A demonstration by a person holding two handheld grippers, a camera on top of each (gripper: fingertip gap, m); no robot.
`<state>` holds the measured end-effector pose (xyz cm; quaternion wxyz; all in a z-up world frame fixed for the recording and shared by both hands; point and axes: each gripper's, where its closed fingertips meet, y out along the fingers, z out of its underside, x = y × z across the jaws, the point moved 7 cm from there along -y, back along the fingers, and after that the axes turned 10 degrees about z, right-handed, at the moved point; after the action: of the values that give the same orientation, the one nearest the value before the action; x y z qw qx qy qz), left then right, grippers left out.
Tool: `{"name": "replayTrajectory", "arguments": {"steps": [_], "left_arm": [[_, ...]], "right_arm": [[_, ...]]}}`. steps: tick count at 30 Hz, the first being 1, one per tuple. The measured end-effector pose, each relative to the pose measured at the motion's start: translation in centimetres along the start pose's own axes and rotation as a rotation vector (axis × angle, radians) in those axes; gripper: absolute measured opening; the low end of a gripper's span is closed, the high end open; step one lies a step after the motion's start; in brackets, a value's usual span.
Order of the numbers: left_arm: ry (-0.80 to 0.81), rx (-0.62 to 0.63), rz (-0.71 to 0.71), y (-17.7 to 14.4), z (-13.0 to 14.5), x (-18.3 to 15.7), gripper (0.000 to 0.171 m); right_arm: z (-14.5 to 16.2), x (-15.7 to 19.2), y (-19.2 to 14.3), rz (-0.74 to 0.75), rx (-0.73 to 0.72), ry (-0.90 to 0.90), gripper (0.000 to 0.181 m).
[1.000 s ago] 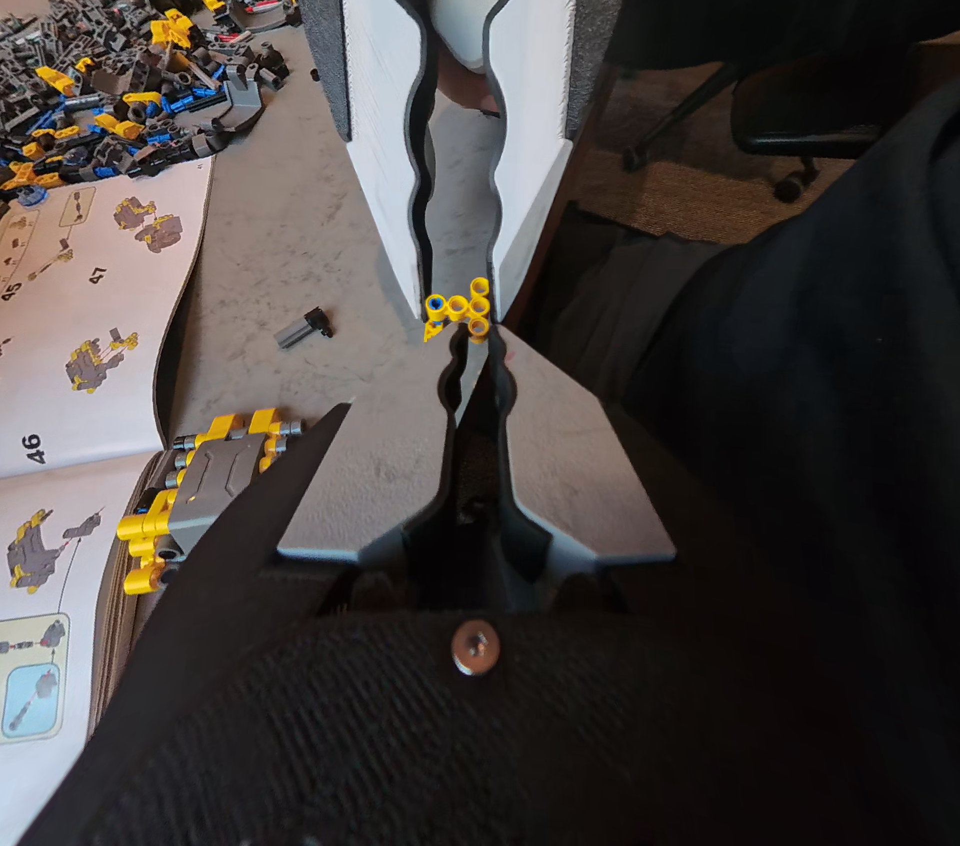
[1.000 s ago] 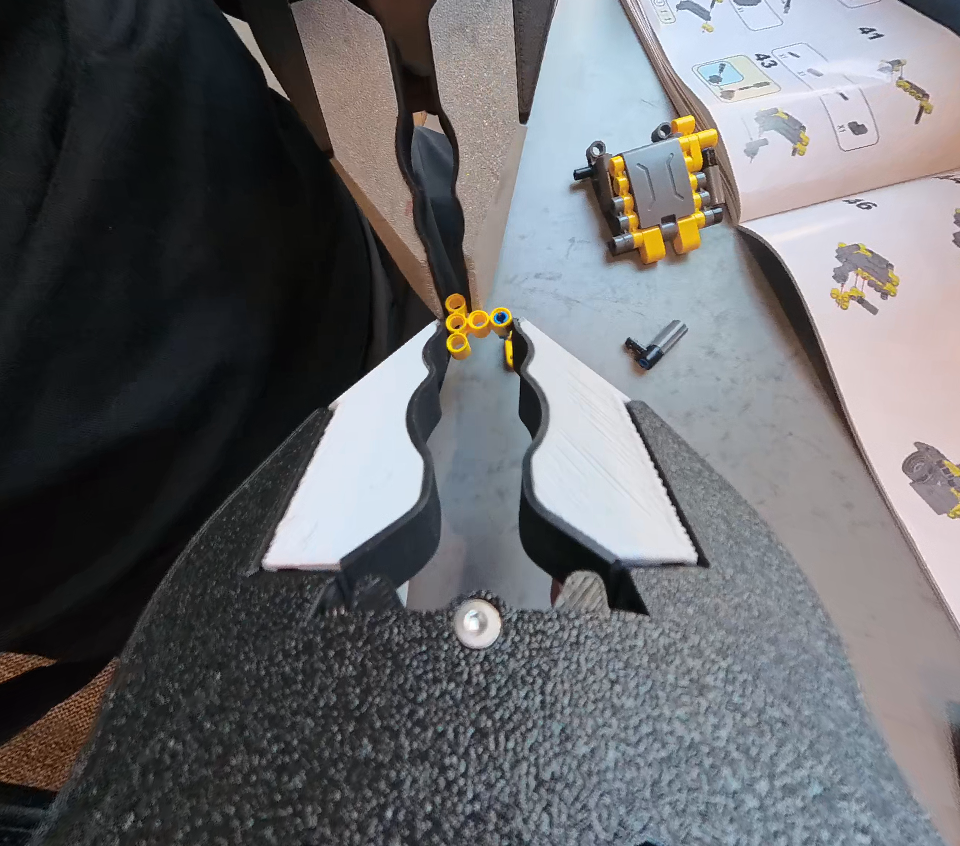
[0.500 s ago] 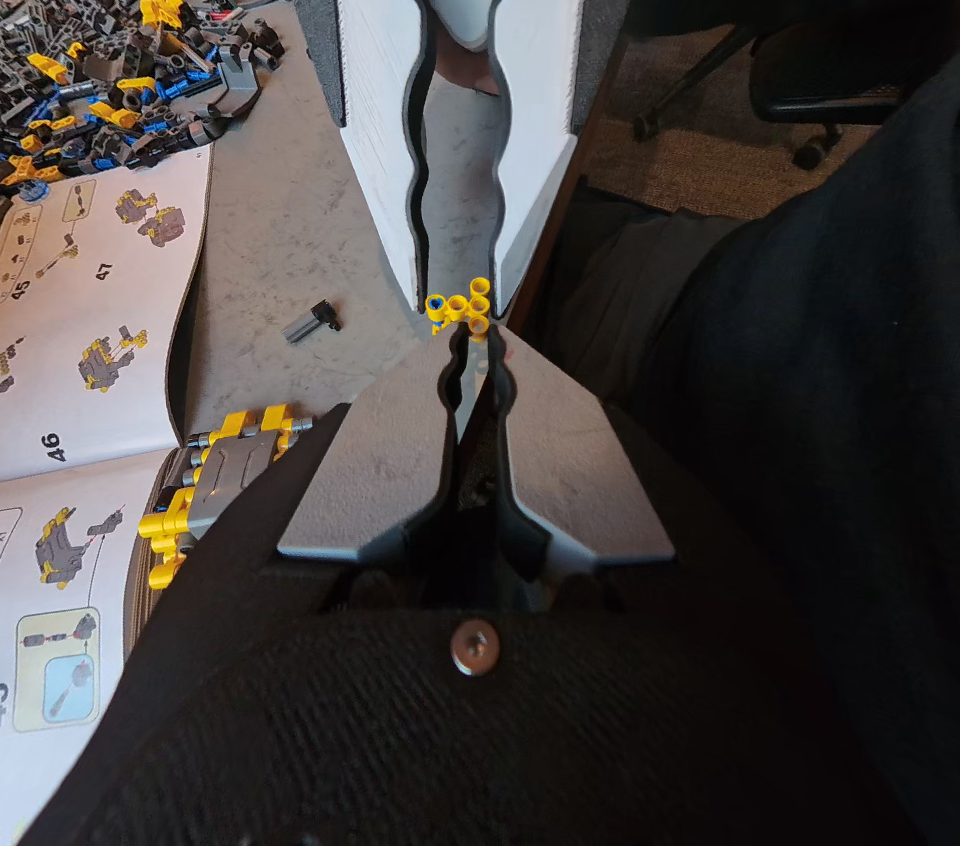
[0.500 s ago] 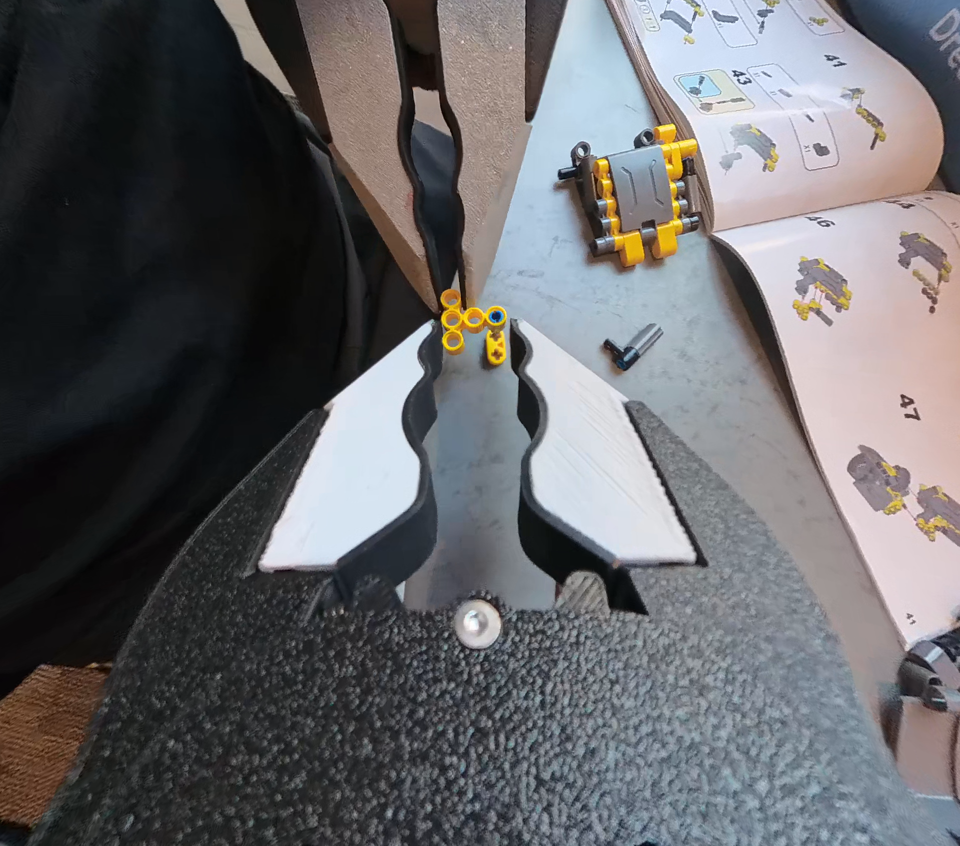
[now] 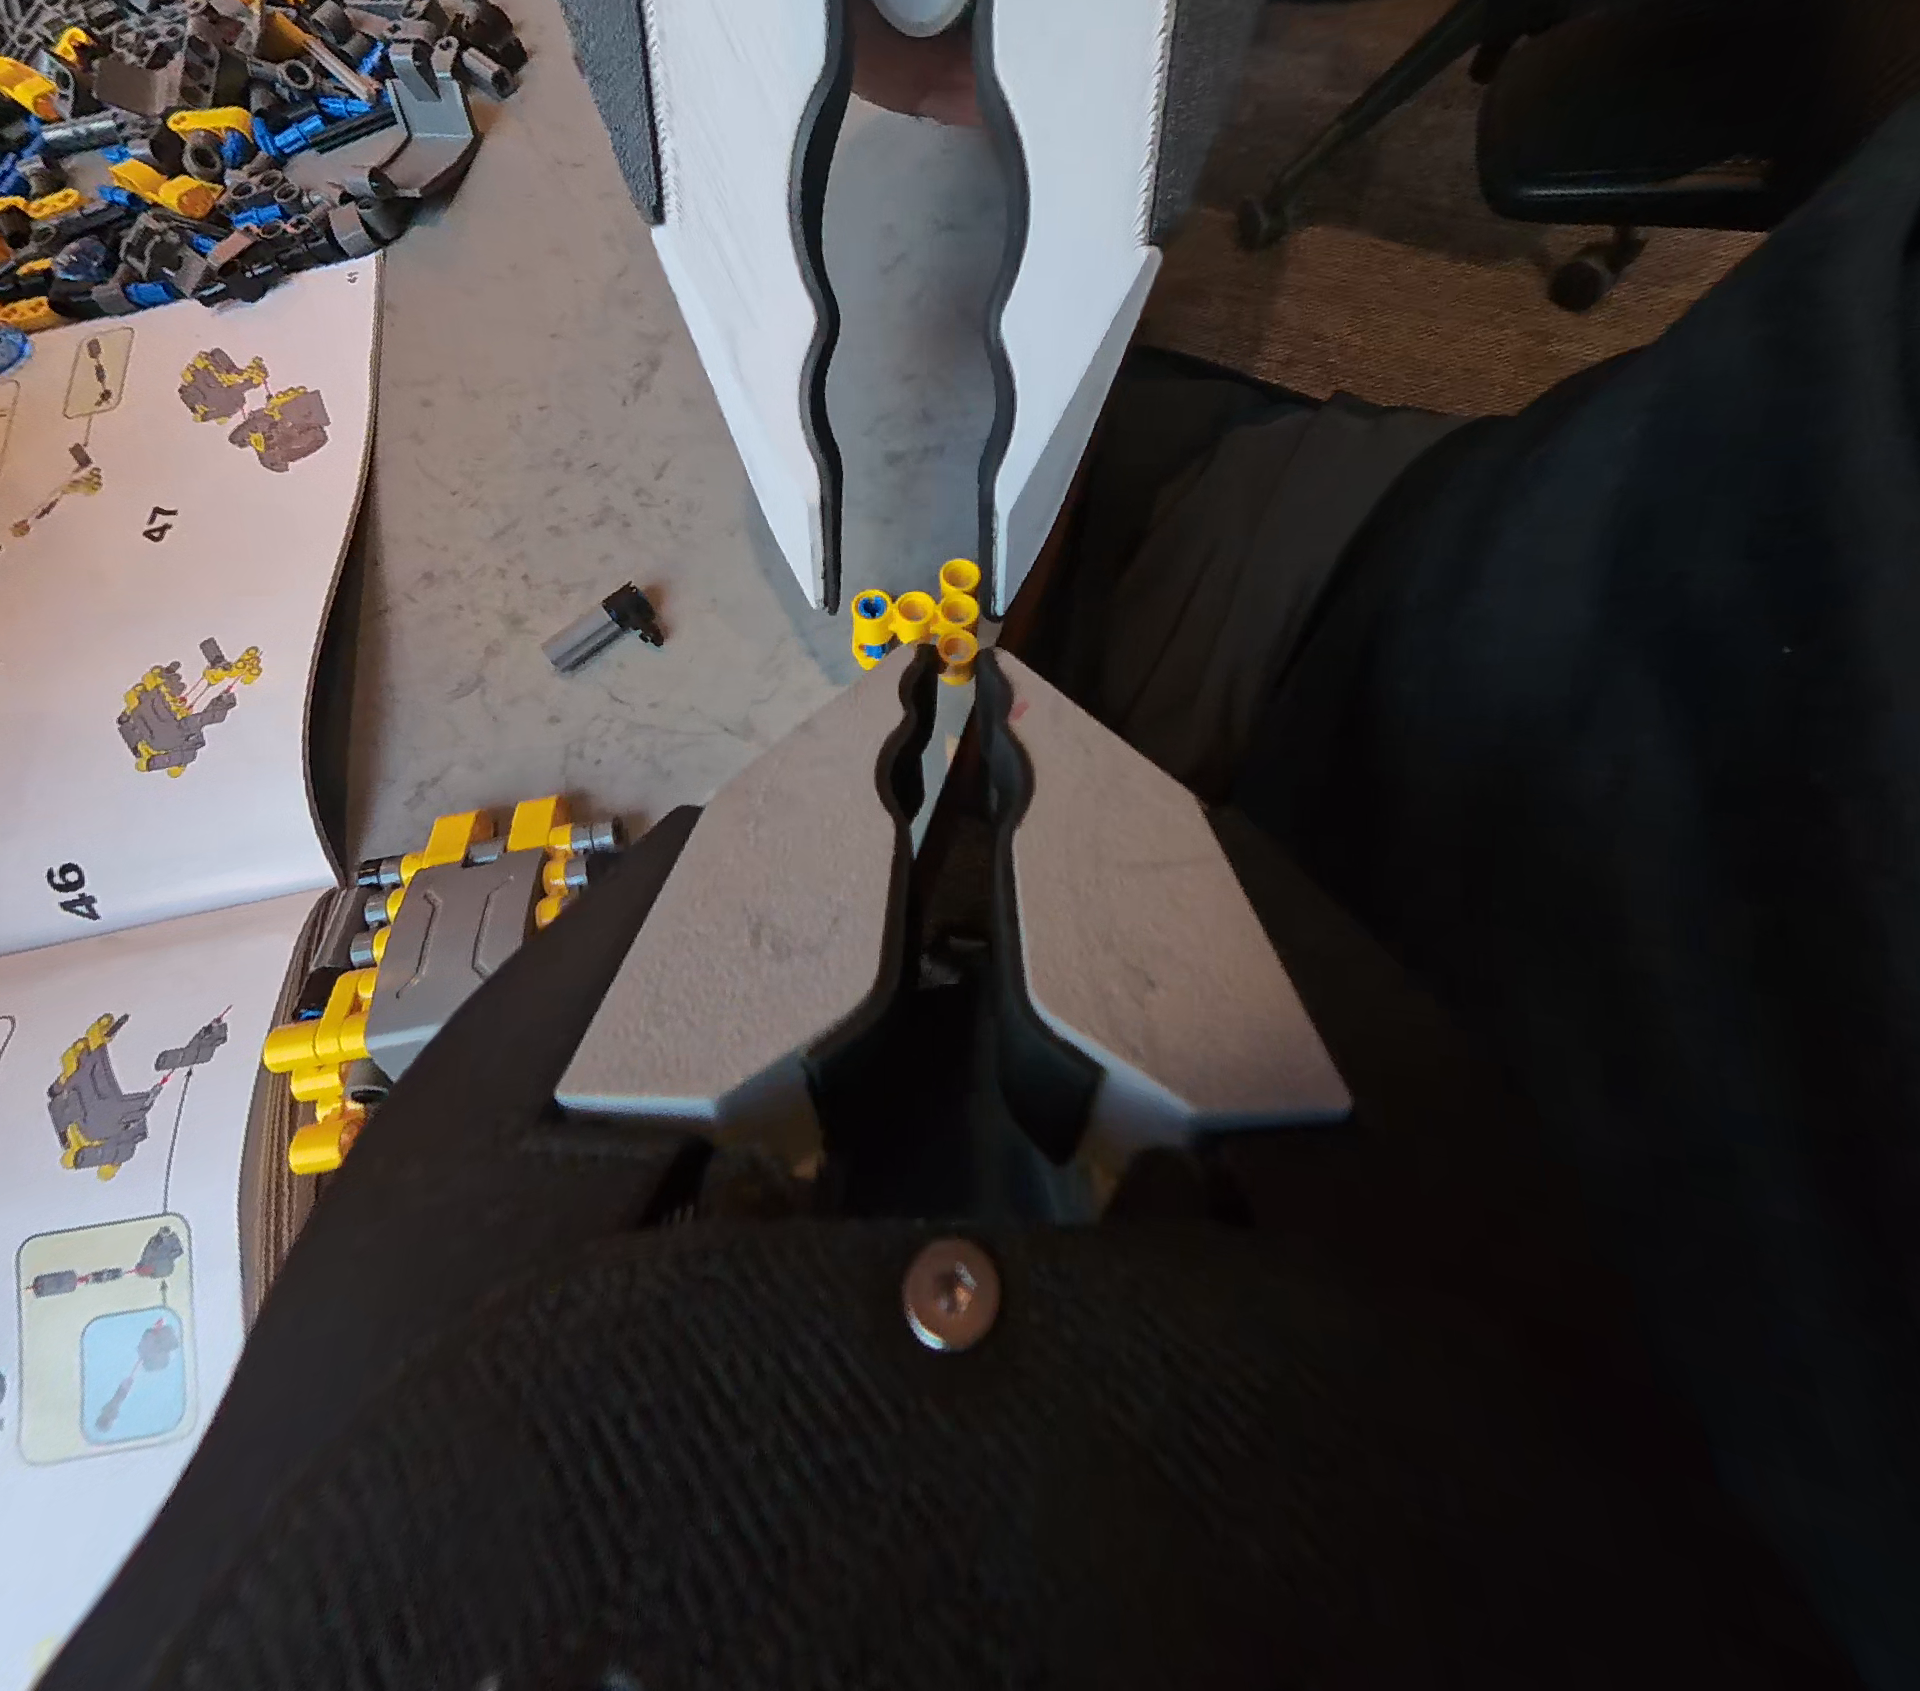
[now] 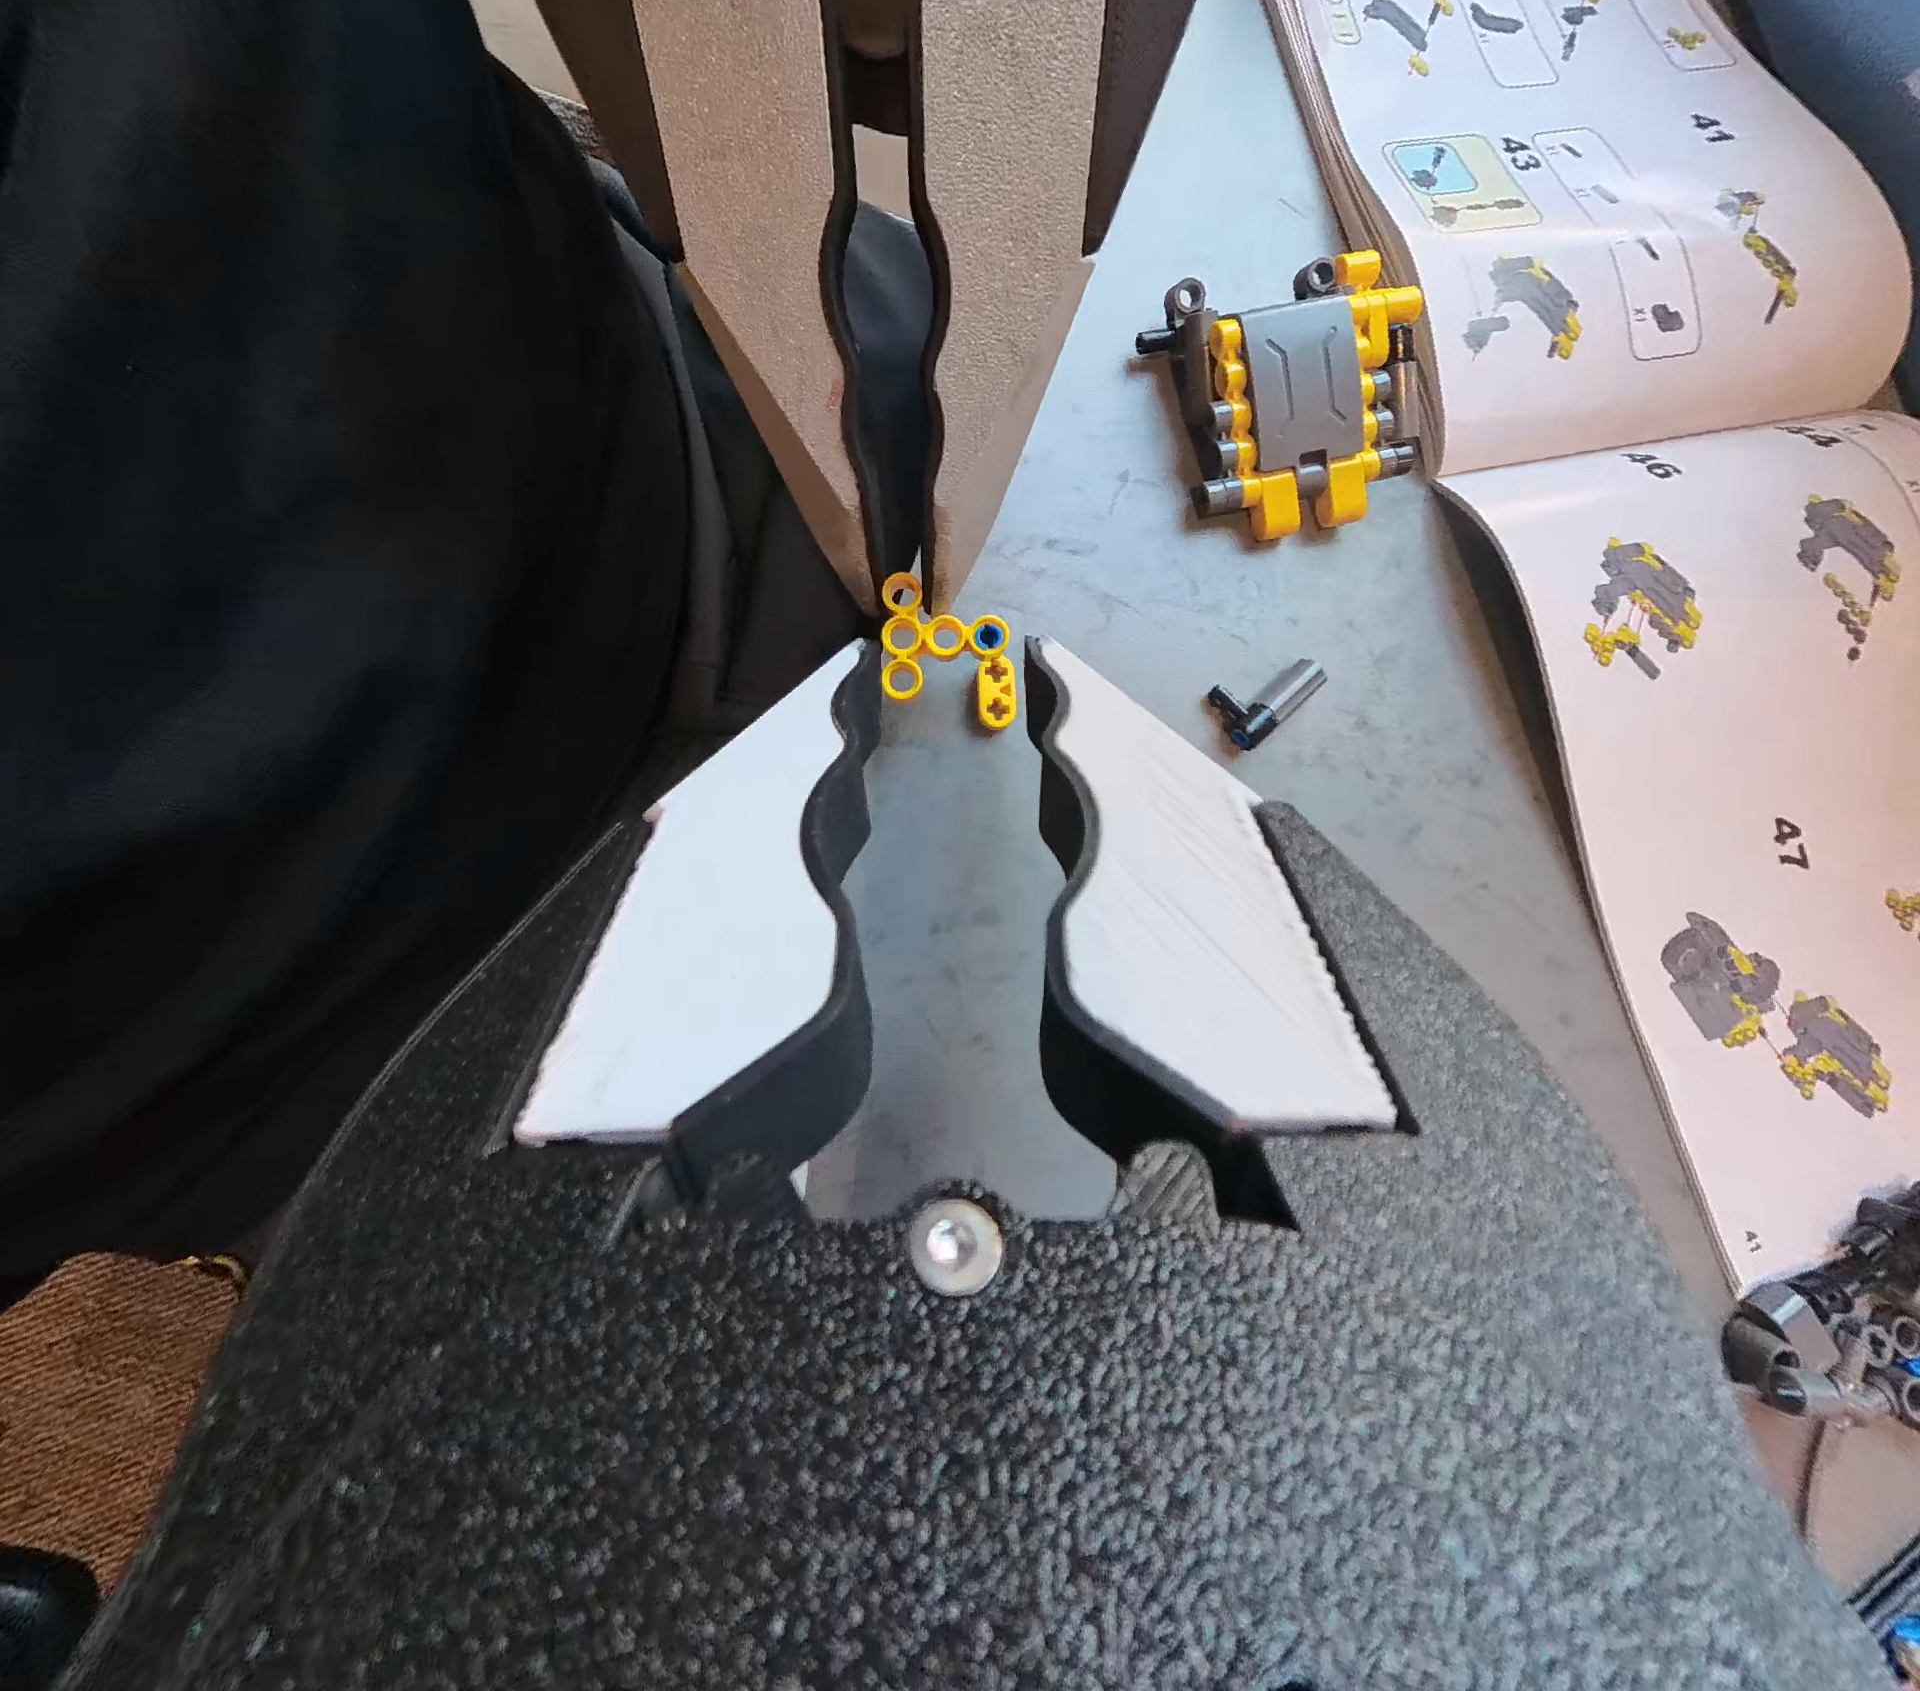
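My left gripper [image 5: 951,670] has grey fingers and is shut on one end of a yellow T-shaped beam [image 5: 914,618], holding it above the table's edge. In the right wrist view the left gripper [image 6: 902,576] comes down from the top onto the beam [image 6: 943,636]. A small yellow link [image 6: 995,694] hangs from a blue pin at the beam's other end. My right gripper [image 6: 945,654] has white fingers, is open, and its tips flank the beam and link without pinching them. It also shows in the left wrist view [image 5: 904,602], coming from above.
On the grey table [image 5: 520,446] lie a grey-and-yellow sub-assembly [image 6: 1299,394], a small grey-and-black pin piece [image 6: 1268,696], an open instruction booklet [image 6: 1714,706] and a pile of loose parts [image 5: 208,83]. A person in dark clothing [image 5: 1558,810] sits at the table edge. An office chair [image 5: 1662,114] stands behind. My left and right fingertips are right by each other.
The small yellow link, half hidden by my right finger a second ago, now hangs in full view between the open fingers. Both grippers have shifted slightly together; the left stays shut.
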<state>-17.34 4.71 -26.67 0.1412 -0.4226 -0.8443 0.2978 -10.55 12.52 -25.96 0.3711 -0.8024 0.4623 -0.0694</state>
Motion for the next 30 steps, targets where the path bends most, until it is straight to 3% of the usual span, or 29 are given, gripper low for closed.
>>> {"name": "replayTrajectory", "arguments": {"steps": [30], "left_arm": [[-0.082, -0.034, 0.046, 0.09, 0.14, 0.83, 0.005]], "right_arm": [[0.03, -0.41, 0.35, -0.018, 0.035, -0.002, 0.023]]}}
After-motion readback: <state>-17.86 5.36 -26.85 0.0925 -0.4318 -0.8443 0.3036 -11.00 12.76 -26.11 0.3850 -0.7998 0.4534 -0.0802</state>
